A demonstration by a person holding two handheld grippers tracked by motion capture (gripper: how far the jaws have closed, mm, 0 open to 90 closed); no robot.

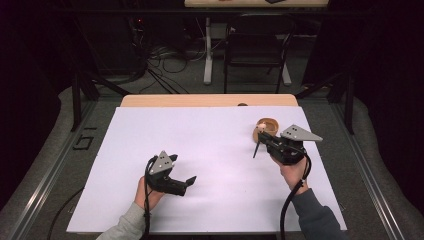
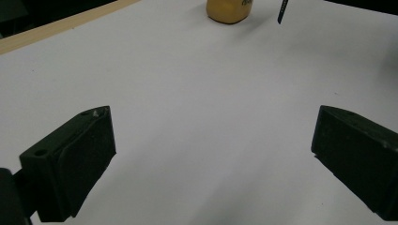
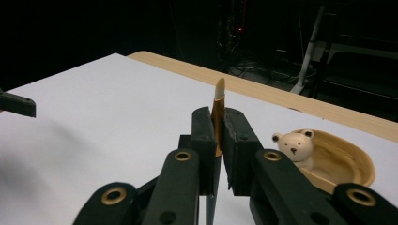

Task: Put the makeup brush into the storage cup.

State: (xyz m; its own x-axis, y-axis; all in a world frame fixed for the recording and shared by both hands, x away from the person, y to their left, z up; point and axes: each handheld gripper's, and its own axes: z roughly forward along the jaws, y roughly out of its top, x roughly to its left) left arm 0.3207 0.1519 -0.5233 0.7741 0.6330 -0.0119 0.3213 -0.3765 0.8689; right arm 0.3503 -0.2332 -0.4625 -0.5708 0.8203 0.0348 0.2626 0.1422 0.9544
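Right now the right gripper (image 3: 217, 140) is clamped tight on a thin brush (image 3: 218, 110), tip up and dark handle hanging below the jaws. Just beside it sits a wooden bowl (image 3: 349, 161) with a small bear figure (image 3: 294, 146) inside. Well apart, the left gripper (image 1: 186, 183) rests on the white table cover (image 1: 215, 150), jaws wide, holding nothing.

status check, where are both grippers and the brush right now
Right gripper shut on brush, tip up, beside wooden bear dish. Left gripper open over white table sheet, nothing between jaws. Nothing in the way.
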